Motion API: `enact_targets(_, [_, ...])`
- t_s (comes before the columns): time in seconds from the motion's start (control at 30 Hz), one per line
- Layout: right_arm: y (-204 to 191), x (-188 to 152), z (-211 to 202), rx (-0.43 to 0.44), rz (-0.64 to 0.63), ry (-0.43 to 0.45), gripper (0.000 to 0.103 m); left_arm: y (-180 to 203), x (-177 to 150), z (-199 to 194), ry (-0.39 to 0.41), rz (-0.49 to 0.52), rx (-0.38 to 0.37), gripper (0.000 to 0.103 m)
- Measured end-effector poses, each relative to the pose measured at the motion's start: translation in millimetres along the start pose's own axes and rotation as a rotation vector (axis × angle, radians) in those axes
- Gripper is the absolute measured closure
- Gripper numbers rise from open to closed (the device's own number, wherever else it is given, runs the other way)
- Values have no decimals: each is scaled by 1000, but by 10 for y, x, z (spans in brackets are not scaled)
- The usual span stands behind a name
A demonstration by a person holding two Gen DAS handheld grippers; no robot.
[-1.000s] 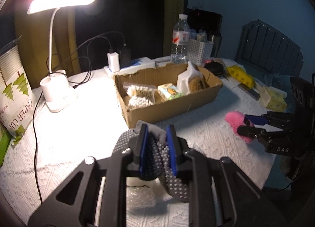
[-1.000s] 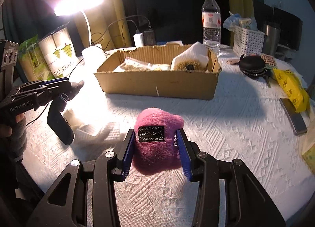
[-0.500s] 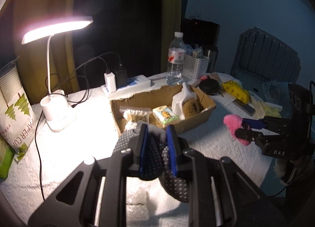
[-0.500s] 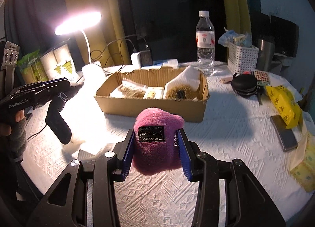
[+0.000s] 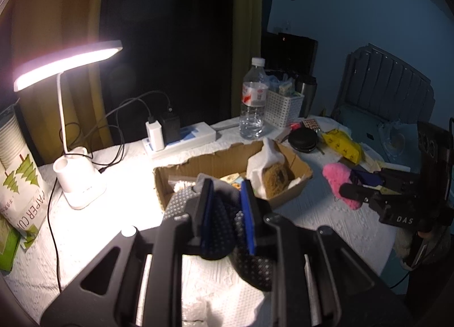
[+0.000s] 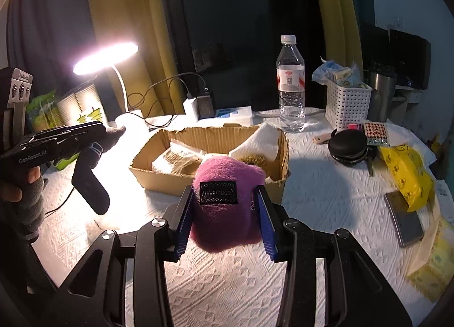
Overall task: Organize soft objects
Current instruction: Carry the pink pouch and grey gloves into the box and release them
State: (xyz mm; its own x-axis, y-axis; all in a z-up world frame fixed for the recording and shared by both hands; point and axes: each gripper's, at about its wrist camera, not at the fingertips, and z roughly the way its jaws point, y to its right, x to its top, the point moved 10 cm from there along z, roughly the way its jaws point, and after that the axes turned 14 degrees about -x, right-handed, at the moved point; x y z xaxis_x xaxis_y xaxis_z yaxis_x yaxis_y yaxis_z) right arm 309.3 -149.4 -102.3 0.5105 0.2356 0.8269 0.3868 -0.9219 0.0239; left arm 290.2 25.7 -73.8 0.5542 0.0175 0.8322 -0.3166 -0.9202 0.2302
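Observation:
My left gripper (image 5: 225, 213) is shut on a grey sock with grip dots (image 5: 218, 230), held above the table before the cardboard box (image 5: 289, 188). My right gripper (image 6: 225, 219) is shut on a pink plush pouch (image 6: 224, 213) with a black "HAND MADE" label, held above the table just in front of the box (image 6: 159, 176). The box holds cotton swabs (image 6: 173, 159), a small packet and a brown puff under white paper (image 6: 258, 145). In the left wrist view the right gripper (image 5: 357, 185) and pink pouch (image 5: 337, 179) are right of the box. In the right wrist view the left gripper (image 6: 113, 134) dangles the sock (image 6: 90, 188).
A lit desk lamp (image 5: 76, 179), paper cup sleeve (image 5: 20, 179), power strip with chargers (image 5: 181, 139), water bottle (image 5: 254, 100), white basket (image 5: 285, 108), black round case (image 6: 347, 145), yellow packet (image 6: 405, 176) and phone (image 6: 403, 219) stand on the white cloth around the box.
Both grippers have risen from the table with their loads and moved toward the cardboard box; the sock and the pink pouch now hang higher over the cloth.

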Motion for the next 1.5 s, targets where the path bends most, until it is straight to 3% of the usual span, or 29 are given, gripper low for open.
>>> enact_targets(0.77, [241, 483, 444, 1, 5, 39, 59, -155, 339, 625, -5, 15, 2, 82])
enact_targets(1.2, [108, 867, 763, 33, -23, 80, 59, -337, 383, 1008, -17, -16, -9, 80])
enact_targets(1.33, [81, 880, 942, 30, -32, 60, 58, -405, 325, 1145, -55, -41, -10, 69])
enact_targets(1.4, [67, 852, 1021, 27, -37, 45, 48, -412, 296, 1187, -66, -45, -12, 48])
enact_targets(1.43, [68, 844, 1045, 24, -36, 43, 43, -418, 291, 1189, -63, -49, -12, 30])
enact_targets(1.5, [86, 824, 1081, 14, -33, 37, 39, -438, 303, 1169, -49, -60, -11, 26])
